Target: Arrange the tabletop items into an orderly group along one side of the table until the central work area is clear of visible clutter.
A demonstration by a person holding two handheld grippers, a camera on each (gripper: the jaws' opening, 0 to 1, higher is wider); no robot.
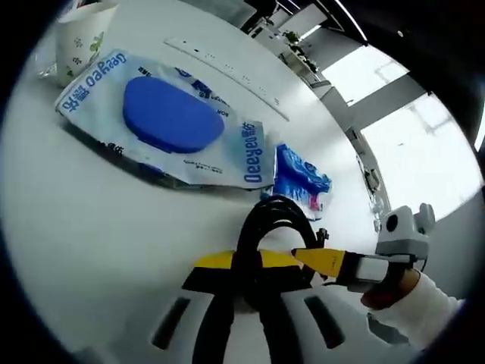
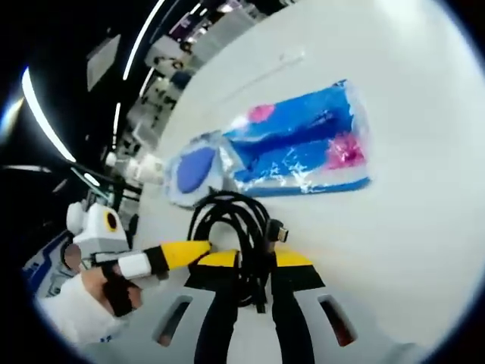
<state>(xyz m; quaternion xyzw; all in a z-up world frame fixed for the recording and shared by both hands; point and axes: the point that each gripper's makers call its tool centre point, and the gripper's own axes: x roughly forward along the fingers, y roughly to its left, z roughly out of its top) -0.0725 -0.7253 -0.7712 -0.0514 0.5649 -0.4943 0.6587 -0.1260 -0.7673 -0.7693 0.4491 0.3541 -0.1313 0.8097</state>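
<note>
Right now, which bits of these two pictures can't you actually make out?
- Paper cup, left gripper view: its top is cut off by the picture's edge.
- Black cable coil, right gripper view: its lower loops are hidden behind the jaws.
- Wet-wipes pack, right gripper view: its print is too small to read.

I seem to be working in an office or lab-like workroom. A broad white tabletop (image 1: 91, 227) carries everyday supplies: a pack of wet wipes (image 1: 163, 117), a printed paper cup (image 1: 79, 38) at upper left, a blue snack-like packet (image 2: 303, 144). Long ceiling light strips (image 2: 38, 110) curve along the left edge of the right gripper view, with cluttered benches (image 2: 163, 61) behind. Large bright windows (image 1: 420, 144) fill the right side of the left gripper view.
</note>
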